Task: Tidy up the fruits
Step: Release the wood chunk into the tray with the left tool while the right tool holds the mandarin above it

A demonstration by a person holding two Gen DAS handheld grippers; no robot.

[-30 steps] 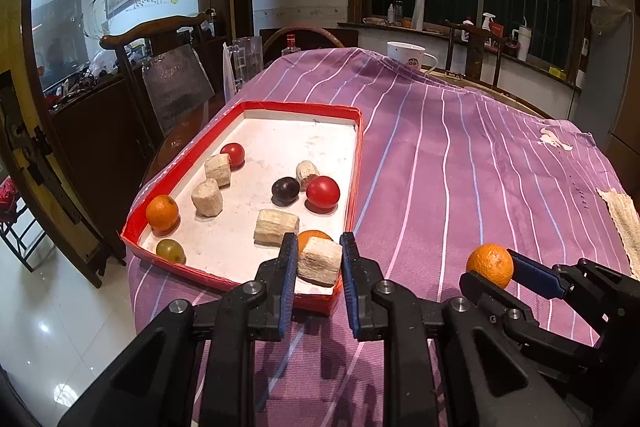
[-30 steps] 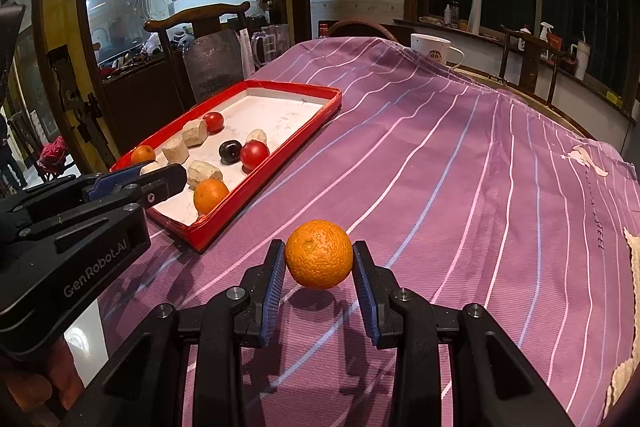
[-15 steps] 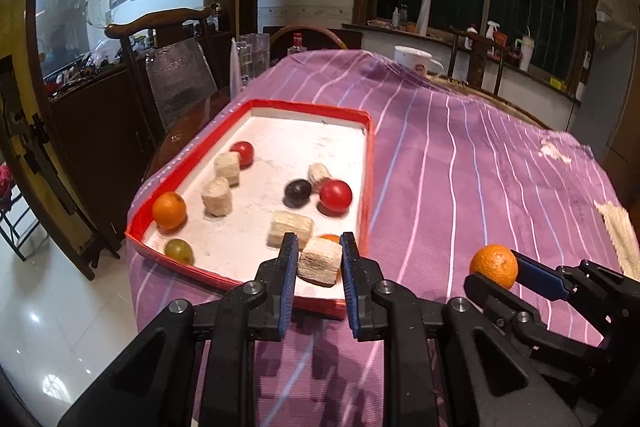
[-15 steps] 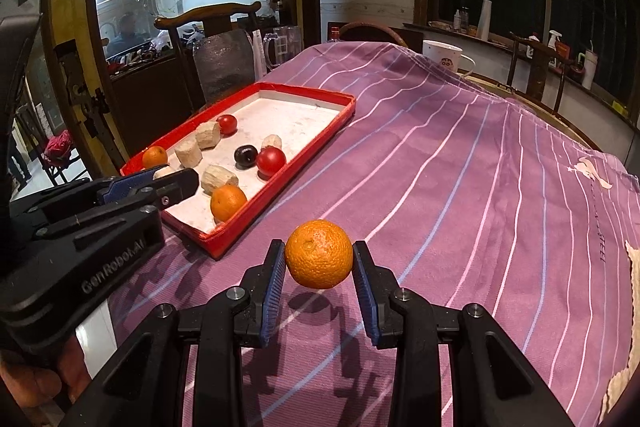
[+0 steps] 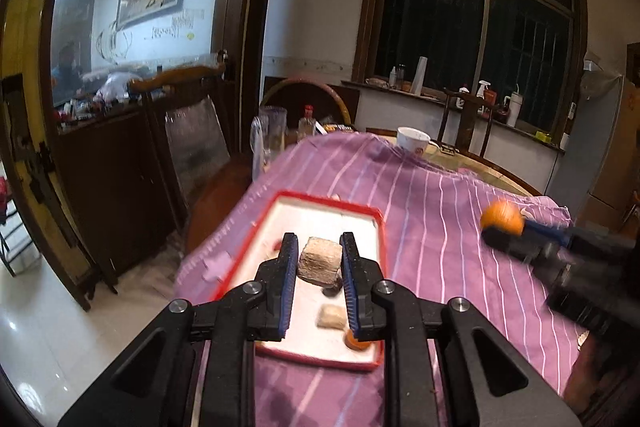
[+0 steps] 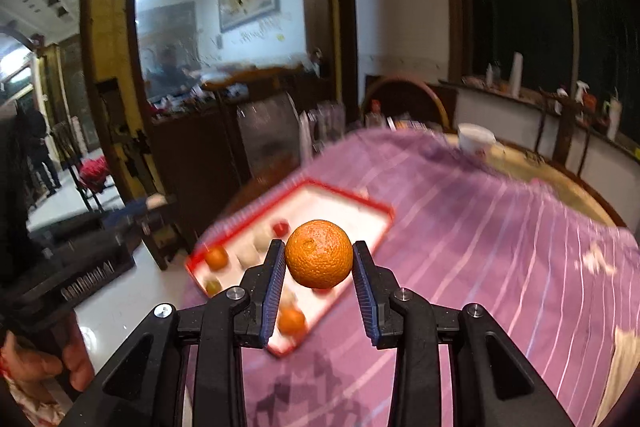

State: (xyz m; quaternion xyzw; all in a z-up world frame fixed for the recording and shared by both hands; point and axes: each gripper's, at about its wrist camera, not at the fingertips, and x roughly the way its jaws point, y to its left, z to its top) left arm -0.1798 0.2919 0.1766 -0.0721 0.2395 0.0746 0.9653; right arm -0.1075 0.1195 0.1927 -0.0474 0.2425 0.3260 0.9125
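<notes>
The left gripper [image 5: 319, 263] is clamped on a pale beige, rough-cut chunk [image 5: 320, 262], and the right gripper [image 6: 319, 261] on a round orange mandarin [image 6: 319, 253]. Both now hang higher above the red-rimmed white tray [image 5: 320, 213] at the purple striped tablecloth's [image 5: 440, 227] left edge than a second ago.

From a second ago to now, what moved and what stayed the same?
Both grippers have lifted well above the table: the left gripper carrying its beige chunk, the right gripper carrying its orange. Neither grip changed. The red tray and the fruit in it appear unmoved on the purple cloth.
</notes>
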